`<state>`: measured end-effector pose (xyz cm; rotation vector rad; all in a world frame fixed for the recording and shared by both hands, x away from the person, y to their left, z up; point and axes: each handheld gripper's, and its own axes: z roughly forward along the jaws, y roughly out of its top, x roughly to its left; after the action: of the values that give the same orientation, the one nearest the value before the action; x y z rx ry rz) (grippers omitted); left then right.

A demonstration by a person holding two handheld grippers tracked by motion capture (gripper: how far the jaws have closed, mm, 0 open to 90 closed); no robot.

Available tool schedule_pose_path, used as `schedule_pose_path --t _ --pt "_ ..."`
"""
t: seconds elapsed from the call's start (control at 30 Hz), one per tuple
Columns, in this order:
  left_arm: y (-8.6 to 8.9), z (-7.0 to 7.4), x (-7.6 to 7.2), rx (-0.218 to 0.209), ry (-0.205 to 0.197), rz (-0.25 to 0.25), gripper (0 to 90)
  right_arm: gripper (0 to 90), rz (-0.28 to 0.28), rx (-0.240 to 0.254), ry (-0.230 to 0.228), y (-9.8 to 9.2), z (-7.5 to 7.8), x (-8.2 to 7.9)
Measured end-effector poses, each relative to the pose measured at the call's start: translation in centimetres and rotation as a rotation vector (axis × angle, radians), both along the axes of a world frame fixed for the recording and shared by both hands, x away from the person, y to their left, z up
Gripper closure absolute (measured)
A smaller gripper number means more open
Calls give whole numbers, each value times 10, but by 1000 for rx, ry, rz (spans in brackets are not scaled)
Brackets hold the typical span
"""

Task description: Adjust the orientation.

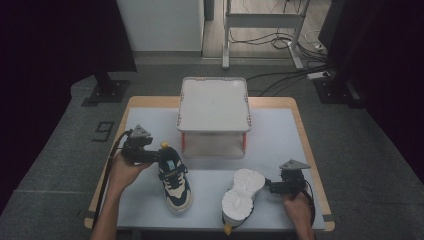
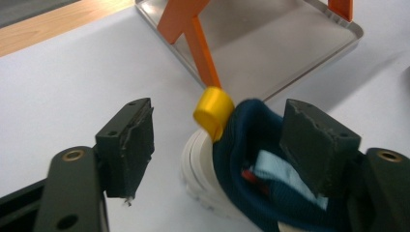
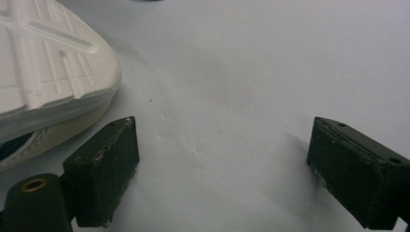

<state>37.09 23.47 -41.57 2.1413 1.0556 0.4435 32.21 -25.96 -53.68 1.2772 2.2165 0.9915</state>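
A navy and cream sneaker (image 1: 176,184) stands upright on the white mat (image 1: 280,145), its yellow heel loop (image 1: 164,145) pointing toward the rack. My left gripper (image 1: 158,153) is at that heel. In the left gripper view its jaws (image 2: 218,110) straddle the heel loop (image 2: 212,108) and the navy collar (image 2: 246,145); the right pad (image 2: 316,145) lies against the collar and the left pad (image 2: 133,145) stands apart from the heel. A second sneaker (image 1: 242,196) lies sole up. My right gripper (image 1: 268,186) rests open beside its white sole (image 3: 43,63), nothing between the pads (image 3: 226,126).
A low two-tier white rack (image 1: 214,102) on orange legs (image 2: 200,48) stands mid-table behind the shoes; its bottom tray (image 2: 270,48) is just beyond the heel. The wooden table edge (image 1: 300,107) frames the mat. Cables and stands lie on the floor beyond.
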Motion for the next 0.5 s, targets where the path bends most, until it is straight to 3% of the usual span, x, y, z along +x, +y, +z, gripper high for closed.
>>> schedule_pose_path --t 0.3,0.4,0.5 --pt "-11 -13 22 20 37 -23 329 104 0 0 0 0 0 0" --pt "-11 -16 24 -3 58 -51 345 104 0 0 0 0 0 0" --pt "-13 -18 22 17 65 -89 385 103 0 0 0 0 0 0"
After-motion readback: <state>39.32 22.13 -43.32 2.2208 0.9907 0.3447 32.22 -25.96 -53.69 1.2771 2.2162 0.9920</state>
